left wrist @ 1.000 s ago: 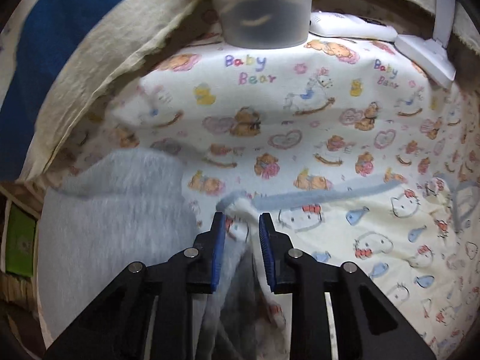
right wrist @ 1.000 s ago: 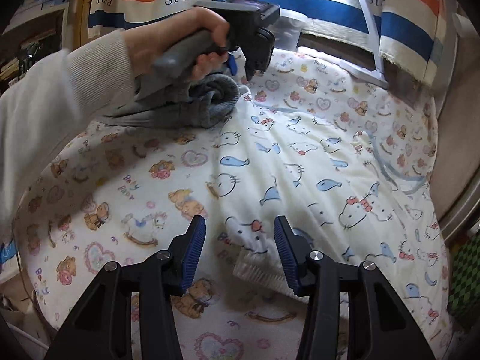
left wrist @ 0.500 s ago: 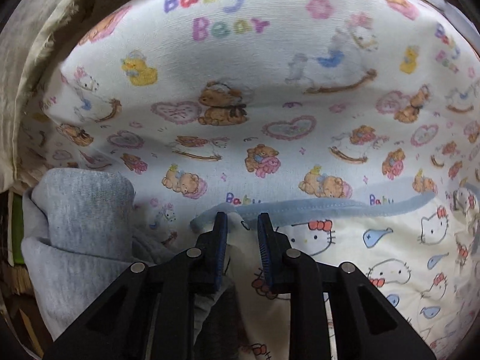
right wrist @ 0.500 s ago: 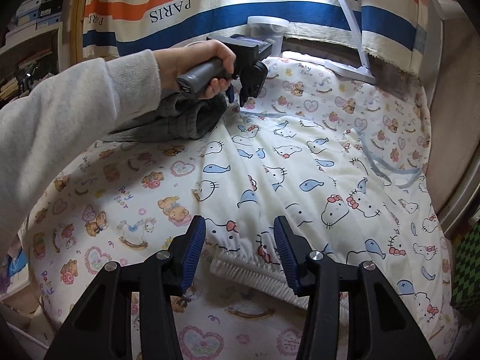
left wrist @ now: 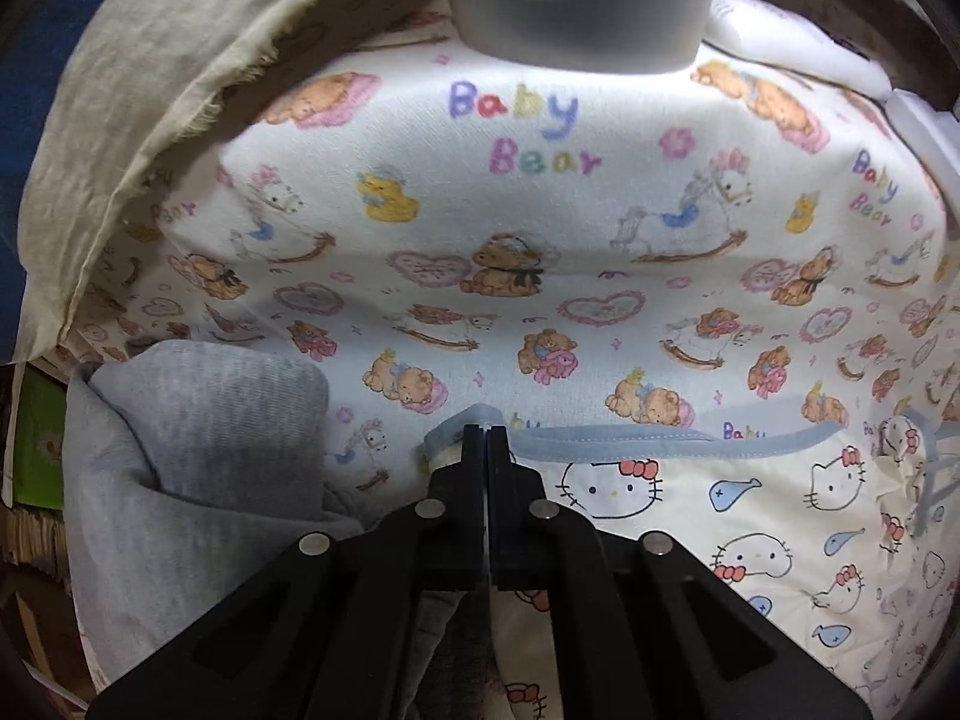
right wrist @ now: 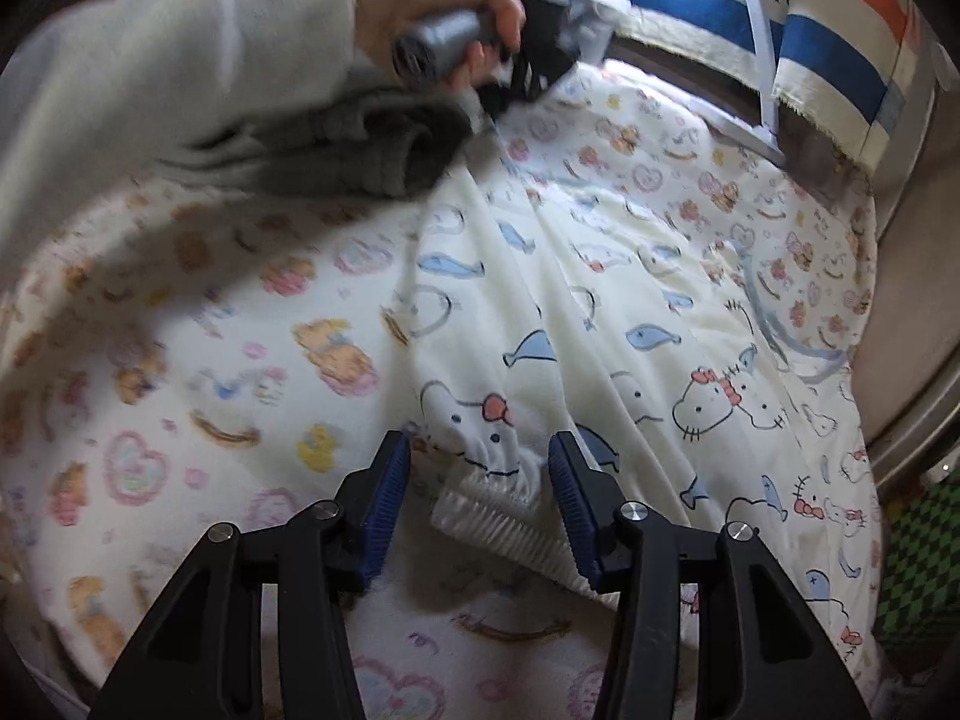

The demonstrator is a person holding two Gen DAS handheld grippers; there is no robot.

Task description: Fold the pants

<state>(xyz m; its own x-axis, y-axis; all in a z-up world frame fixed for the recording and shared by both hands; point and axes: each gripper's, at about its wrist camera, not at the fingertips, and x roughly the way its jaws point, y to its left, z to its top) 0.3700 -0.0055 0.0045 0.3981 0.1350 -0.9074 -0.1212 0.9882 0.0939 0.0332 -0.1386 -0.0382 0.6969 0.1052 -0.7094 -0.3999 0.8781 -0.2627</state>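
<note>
The pants [right wrist: 600, 324] are cream with cat faces and blue fish, spread flat on a bear-print sheet [right wrist: 180, 360]. My left gripper [left wrist: 487, 429] is shut on their blue-trimmed waistband corner [left wrist: 456, 429], with the trim [left wrist: 660, 439] running right. It also shows far off in the right wrist view [right wrist: 528, 78], held by a hand. My right gripper [right wrist: 480, 468] is open, its fingers either side of the white ribbed leg cuff [right wrist: 510, 525].
Folded grey garments [left wrist: 198, 456] lie left of the waistband. A translucent plastic tub [left wrist: 576, 0] stands at the far edge. A white lamp stand [right wrist: 759, 78] and a striped cloth [right wrist: 840, 42] line the back.
My left gripper has closed fully on the waistband corner. My right gripper has moved forward so the leg cuff lies between its open fingers.
</note>
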